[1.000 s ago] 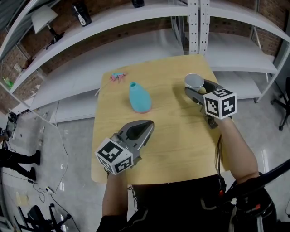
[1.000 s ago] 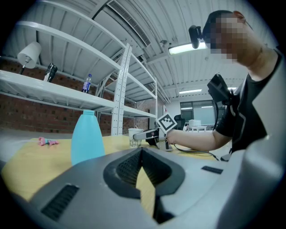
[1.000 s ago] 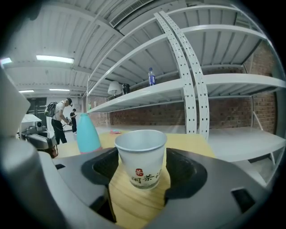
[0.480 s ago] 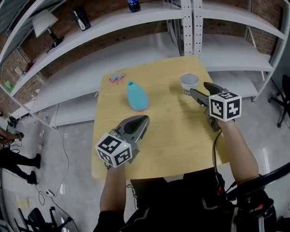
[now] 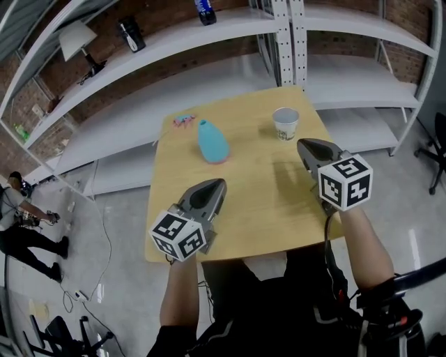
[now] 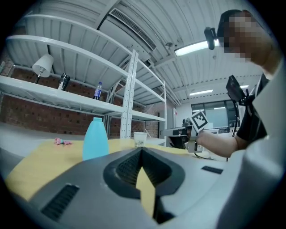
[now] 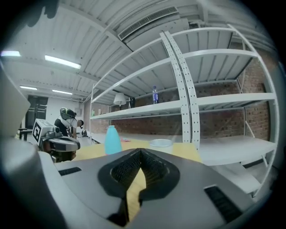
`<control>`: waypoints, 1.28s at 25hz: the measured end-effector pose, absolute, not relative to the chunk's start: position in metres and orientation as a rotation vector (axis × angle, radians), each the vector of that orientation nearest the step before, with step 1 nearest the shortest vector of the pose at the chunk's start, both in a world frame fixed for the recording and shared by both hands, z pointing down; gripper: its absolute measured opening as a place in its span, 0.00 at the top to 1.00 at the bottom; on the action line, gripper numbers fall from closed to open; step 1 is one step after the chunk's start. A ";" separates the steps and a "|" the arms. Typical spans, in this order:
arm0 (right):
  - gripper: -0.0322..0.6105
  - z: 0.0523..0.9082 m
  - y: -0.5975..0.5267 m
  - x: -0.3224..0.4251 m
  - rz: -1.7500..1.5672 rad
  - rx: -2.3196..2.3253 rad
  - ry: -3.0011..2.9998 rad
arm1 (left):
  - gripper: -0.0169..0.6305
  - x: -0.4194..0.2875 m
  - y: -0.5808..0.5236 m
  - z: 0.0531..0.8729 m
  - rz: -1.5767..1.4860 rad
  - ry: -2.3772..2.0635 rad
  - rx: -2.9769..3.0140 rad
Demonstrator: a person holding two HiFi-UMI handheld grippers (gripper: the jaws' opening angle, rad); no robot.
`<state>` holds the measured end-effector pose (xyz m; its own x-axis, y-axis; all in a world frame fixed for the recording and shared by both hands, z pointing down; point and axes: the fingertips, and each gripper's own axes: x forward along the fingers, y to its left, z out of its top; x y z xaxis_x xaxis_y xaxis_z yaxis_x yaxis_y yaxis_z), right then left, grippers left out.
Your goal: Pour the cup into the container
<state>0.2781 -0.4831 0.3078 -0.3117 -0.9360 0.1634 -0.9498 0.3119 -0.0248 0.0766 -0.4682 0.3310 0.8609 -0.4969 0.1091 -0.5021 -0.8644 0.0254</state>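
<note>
A white paper cup [image 5: 286, 123] stands upright at the far right of the wooden table [image 5: 251, 209]. A light blue bottle-shaped container [image 5: 212, 141] stands to its left. My right gripper [image 5: 306, 145] is shut and holds nothing; it hovers short of the cup and apart from it. My left gripper [image 5: 217, 184] is shut and empty, over the table's near left, short of the container. The left gripper view shows the container [image 6: 95, 138] and the cup [image 6: 140, 139] beyond its shut tips [image 6: 142, 150]. In the right gripper view, container [image 7: 112, 139] and cup [image 7: 161, 143] lie past the closed tips [image 7: 141, 152].
A small pink object [image 5: 184, 119] lies at the table's far left corner. White metal shelving [image 5: 293, 35] runs behind the table, with a bottle [image 5: 204, 10] and a lamp [image 5: 78, 36] on it. A person [image 5: 21, 223] stands on the floor to the left.
My right gripper, which stood open at the cup, has drawn back toward me and shut empty. The cup stays upright on the table. The left gripper has barely moved.
</note>
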 end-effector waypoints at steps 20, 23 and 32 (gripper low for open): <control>0.95 0.300 -0.250 0.237 0.116 1.733 -2.546 | 0.97 0.070 -0.255 0.310 0.077 -0.937 2.977; 0.95 0.303 -0.195 0.234 0.122 1.751 -2.551 | 0.97 0.070 -0.205 0.311 0.087 -0.922 2.983; 0.95 0.298 -0.029 0.196 0.090 1.774 -2.565 | 0.97 0.037 -0.043 0.315 0.122 -0.914 3.006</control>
<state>0.1956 -0.0291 0.2975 -0.3535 -0.9341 0.0505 -0.9353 0.3521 -0.0352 0.0370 -0.0430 0.3145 0.8281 -0.5558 0.0735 -0.5556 -0.8311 -0.0250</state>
